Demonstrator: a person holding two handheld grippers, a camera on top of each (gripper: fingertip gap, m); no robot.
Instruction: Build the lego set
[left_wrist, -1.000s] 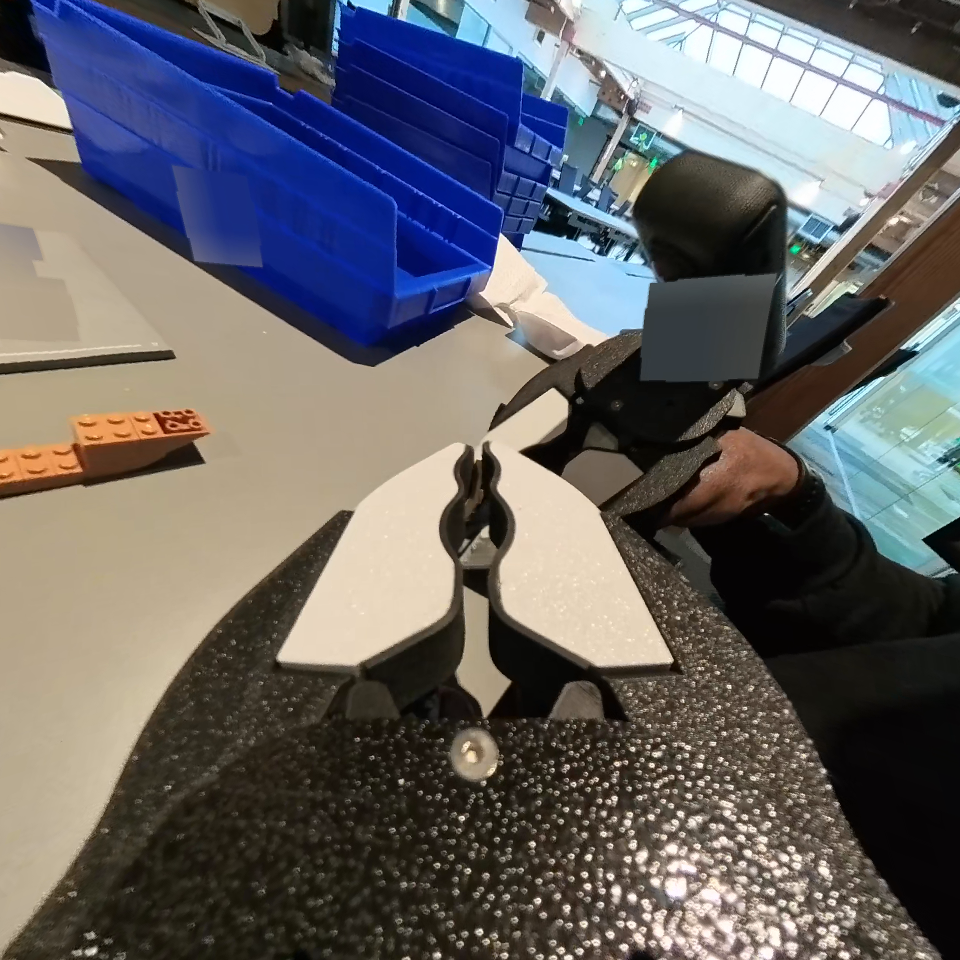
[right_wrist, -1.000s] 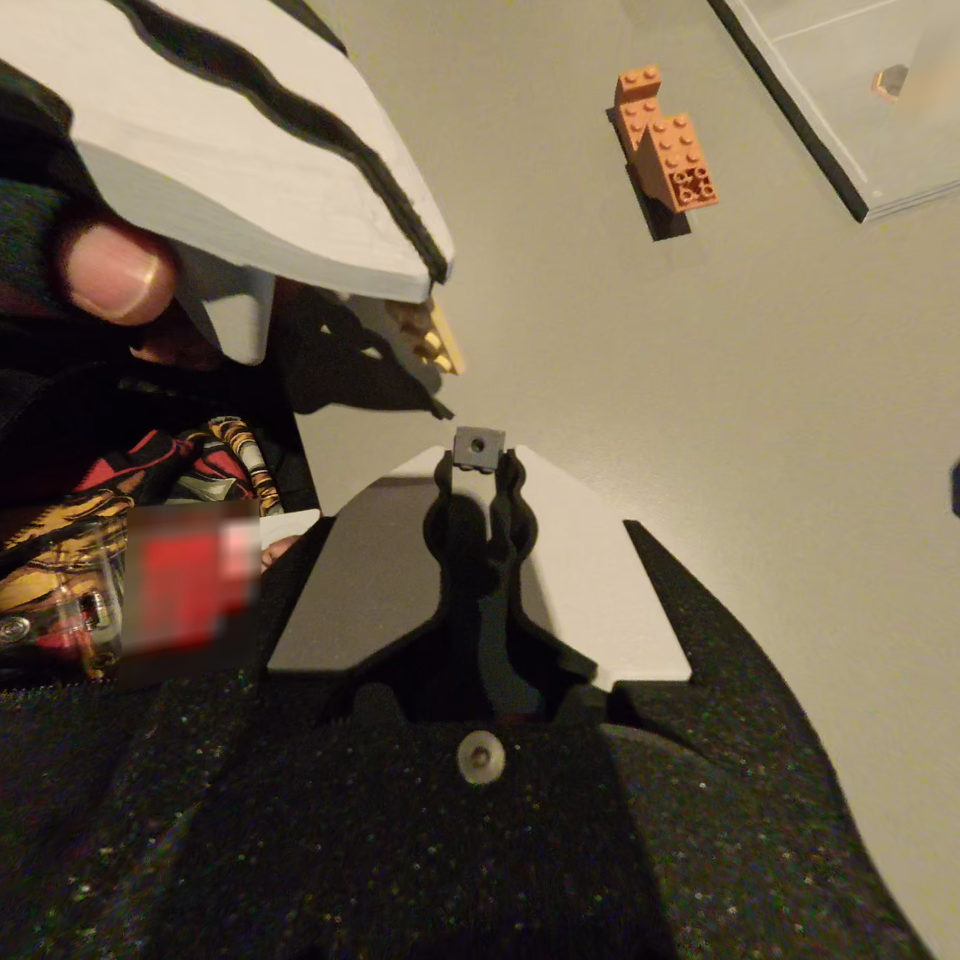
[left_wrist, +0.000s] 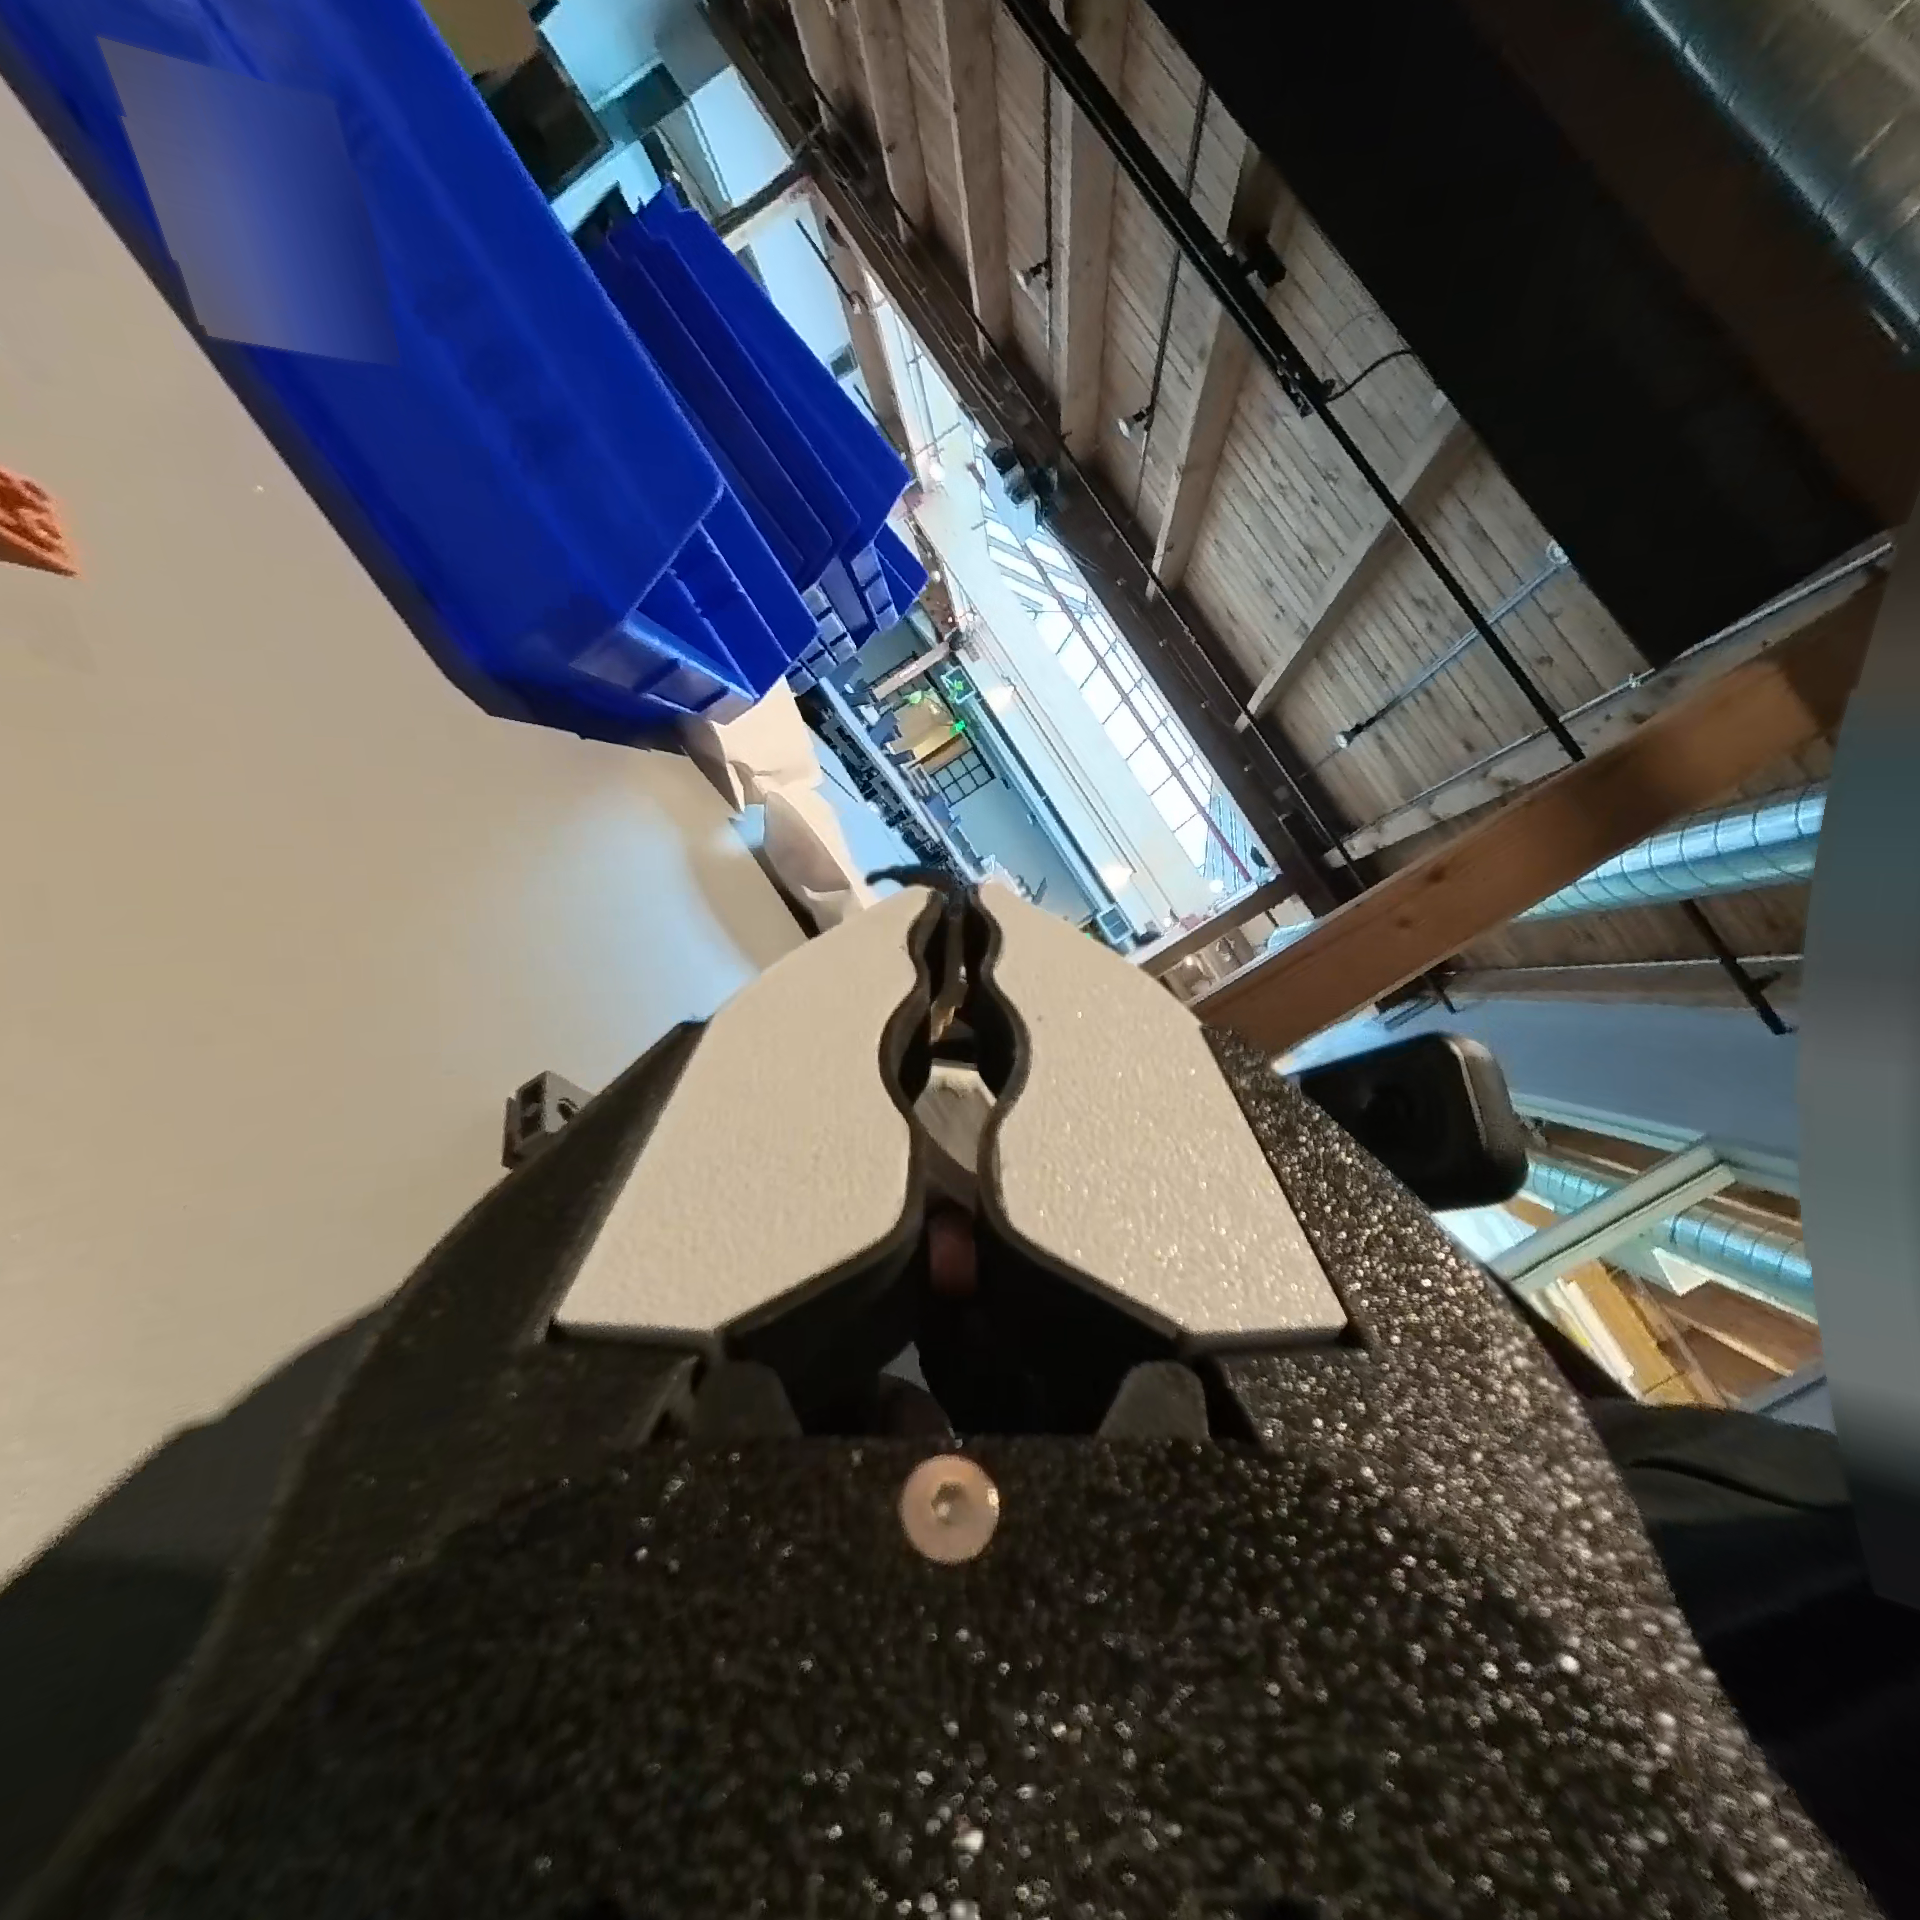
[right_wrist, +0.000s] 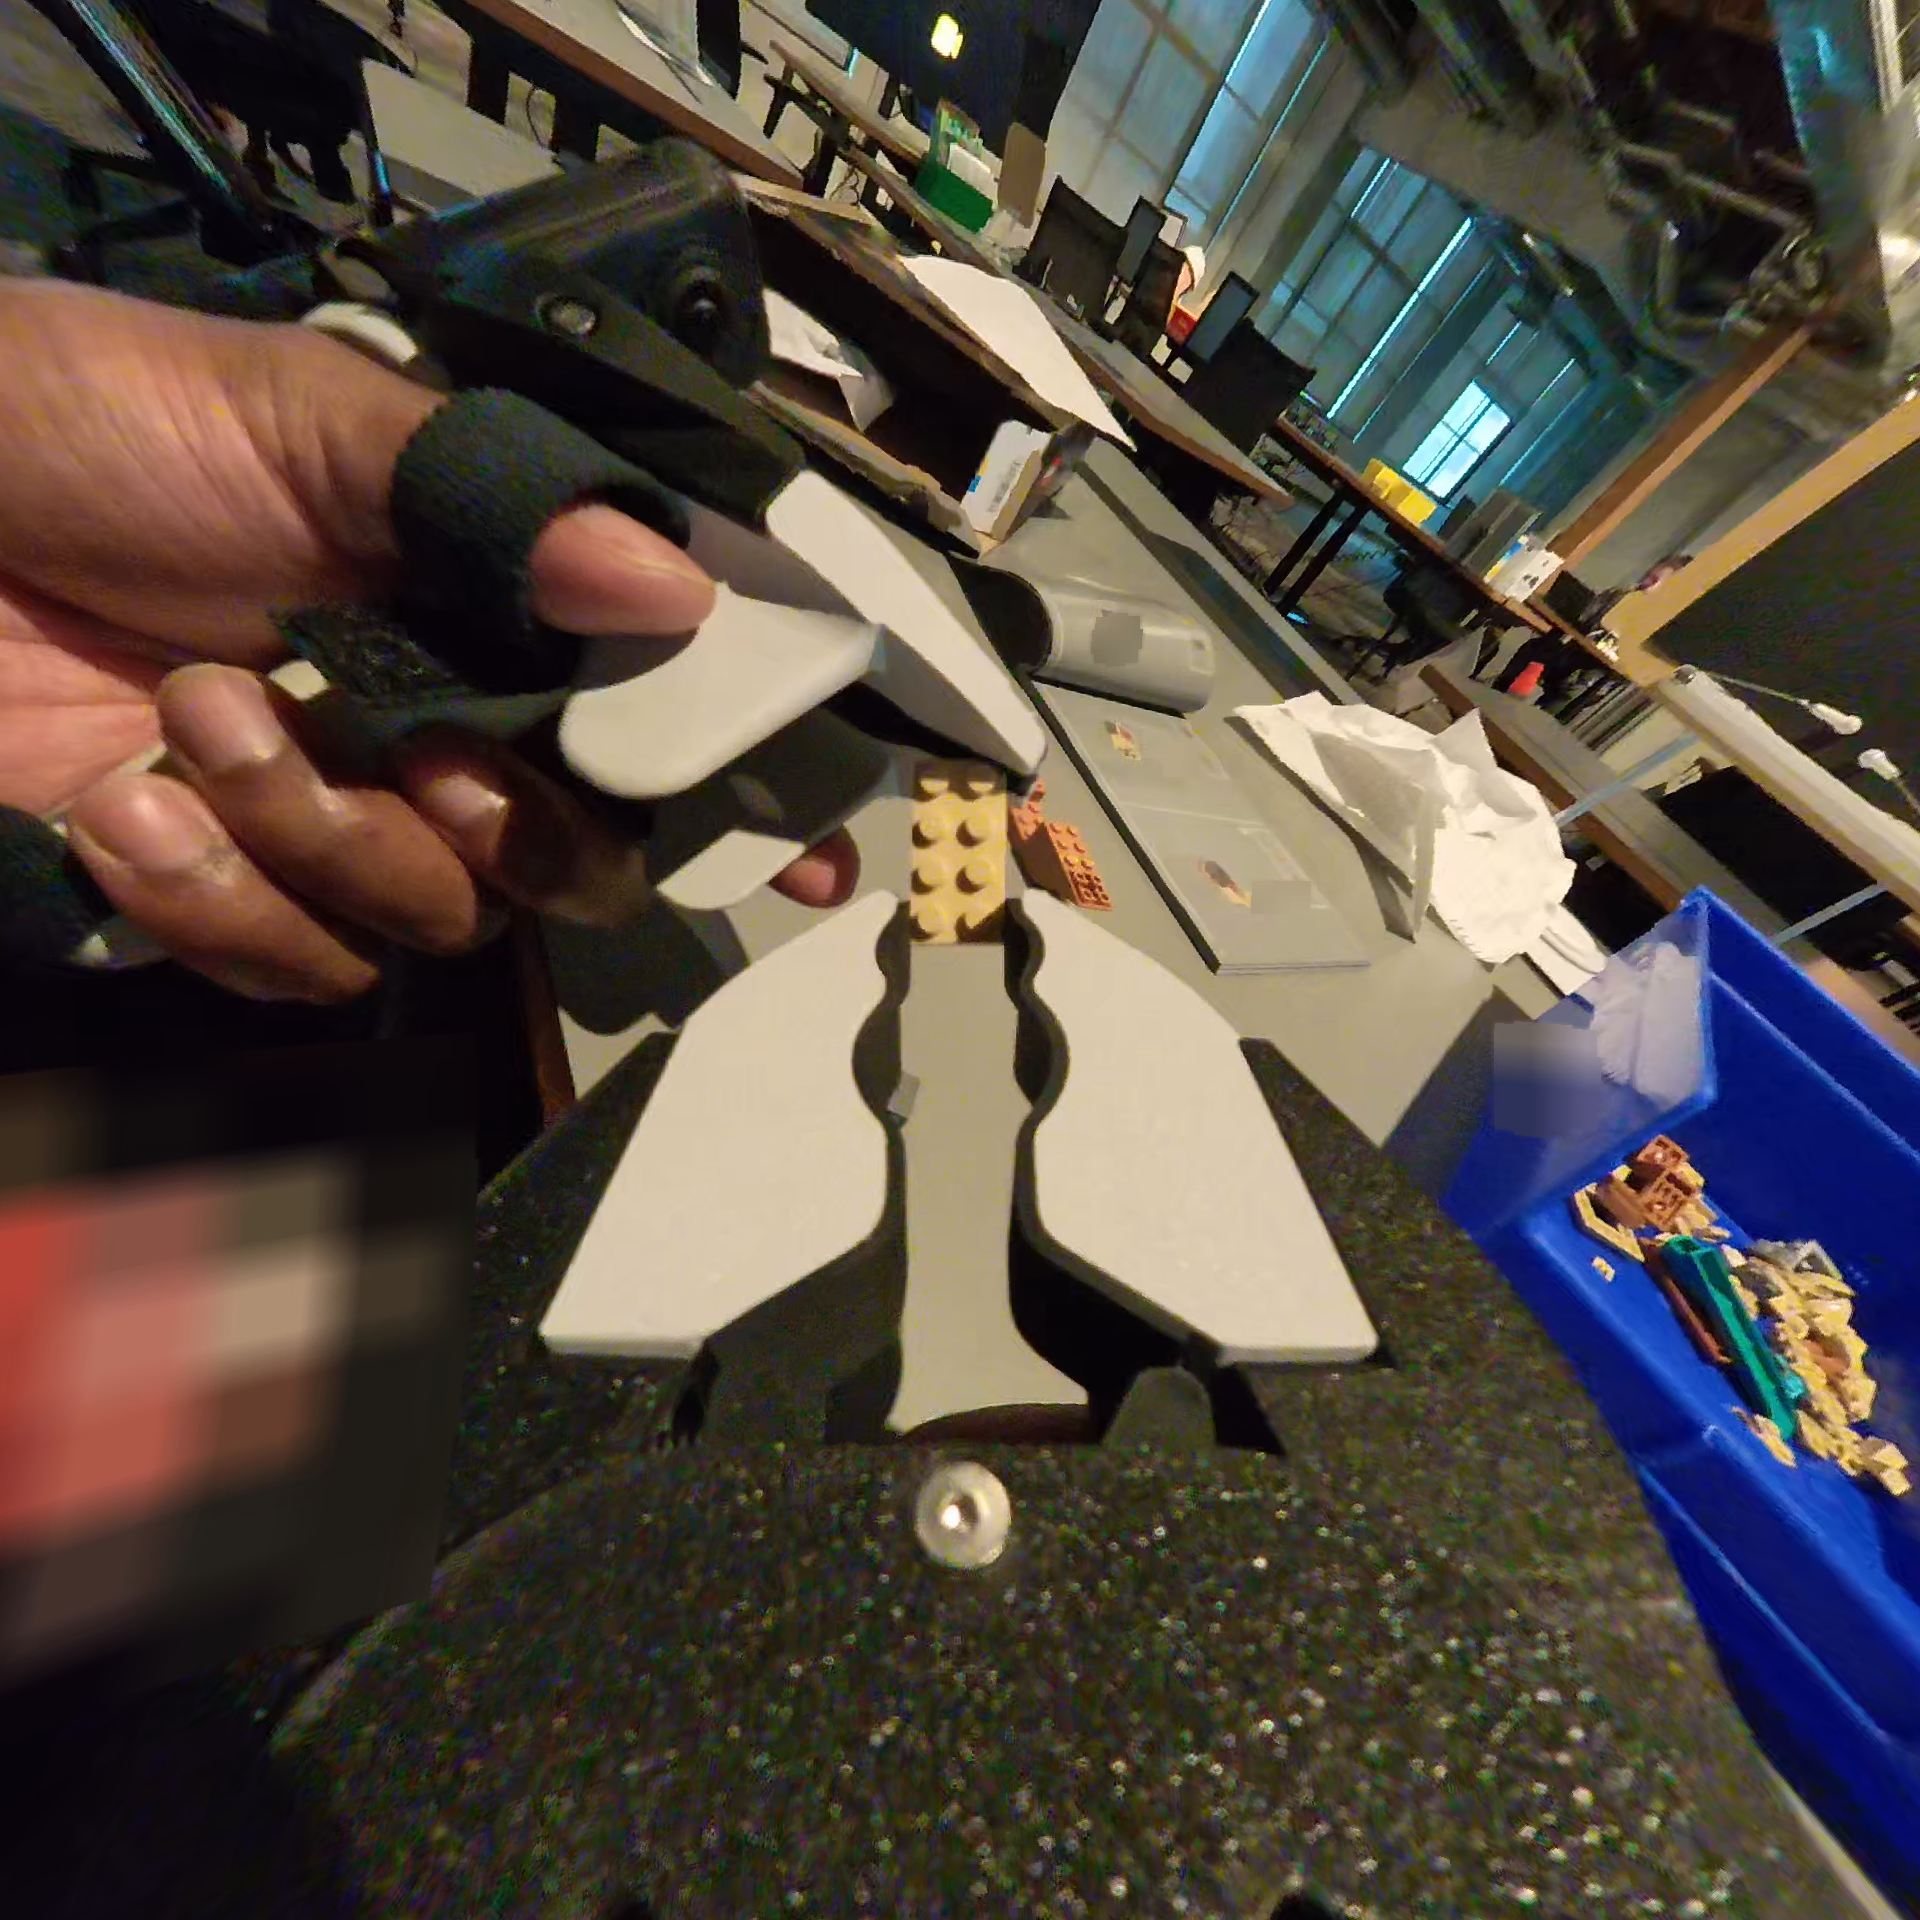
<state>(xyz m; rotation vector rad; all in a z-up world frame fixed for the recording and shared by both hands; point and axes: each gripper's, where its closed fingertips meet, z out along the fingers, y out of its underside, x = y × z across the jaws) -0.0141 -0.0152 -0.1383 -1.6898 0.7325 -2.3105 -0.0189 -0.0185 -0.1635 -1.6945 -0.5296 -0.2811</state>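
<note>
In the right wrist view, a tan studded plate (right_wrist: 958, 862) hangs in the air between both grippers. My left gripper (right_wrist: 1013, 764), held by a hand, is shut on the plate's upper end. My right gripper (right_wrist: 958, 920) is closed to the plate's width, with its pads against both sides of the lower end. In the left wrist view my left gripper (left_wrist: 956, 904) points up toward the ceiling, and only a tan sliver (left_wrist: 943, 1013) shows between its fingers. A small dark grey piece (left_wrist: 535, 1112) lies on the table. An orange brick assembly (right_wrist: 1060, 857) lies beyond the plate.
A blue bin (right_wrist: 1756, 1091) holding several loose pieces stands at the right. More blue bins (left_wrist: 499, 447) stand at the back of the grey table (left_wrist: 312, 883). An instruction booklet (right_wrist: 1195, 831) and crumpled white paper (right_wrist: 1434, 821) lie beyond the orange bricks. The grippers are tip to tip, or close to it.
My right gripper has let go of the small dark grey piece, which now lies on the table, and has moved onto the tan plate. My left gripper has tilted upward with the plate.
</note>
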